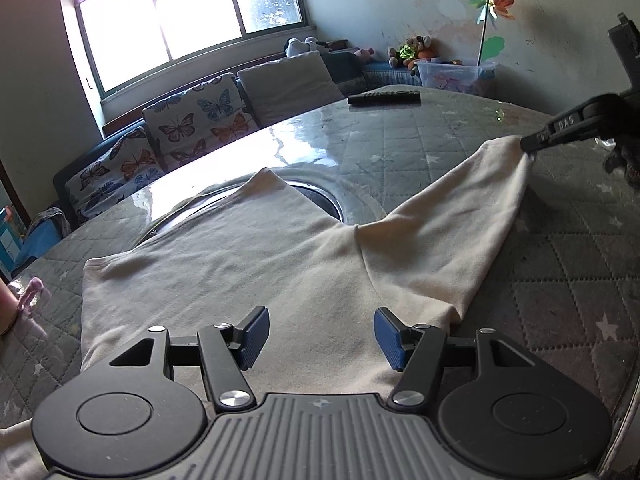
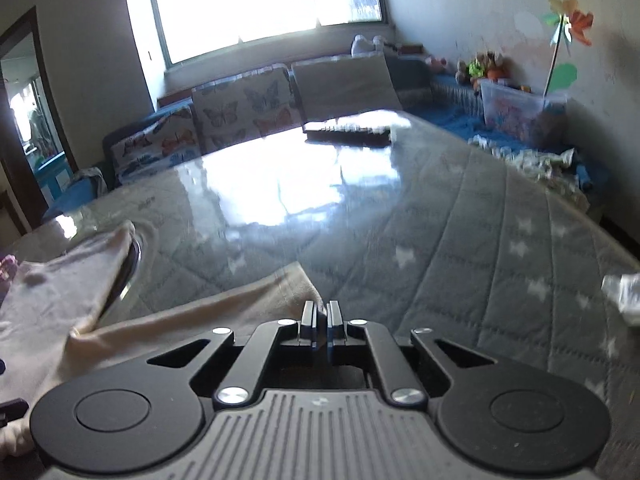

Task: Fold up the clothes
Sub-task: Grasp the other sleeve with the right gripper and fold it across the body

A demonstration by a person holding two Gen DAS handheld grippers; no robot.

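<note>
Left wrist view: cream garment (image 1: 248, 264) limp, light; right gripper (image 1: 530, 145) pinches sleeve tip at 2 o'clock. Left gripper (image 1: 322, 338) spread, empty. Grip hems.

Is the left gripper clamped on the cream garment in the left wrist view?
No, the left gripper is open, its blue pads set wide apart over the cream garment, while the right gripper pinches the sleeve end.

The cream garment (image 1: 256, 264) is soft, matt knit cloth. Under it, the table (image 1: 560, 264) wears grey quilted fabric beneath a glossy clear sheet that mirrors the window. The left gripper (image 1: 321, 338) is matt black plastic with ribbed blue pads (image 1: 253, 338) and shiny metal rivets.
</note>
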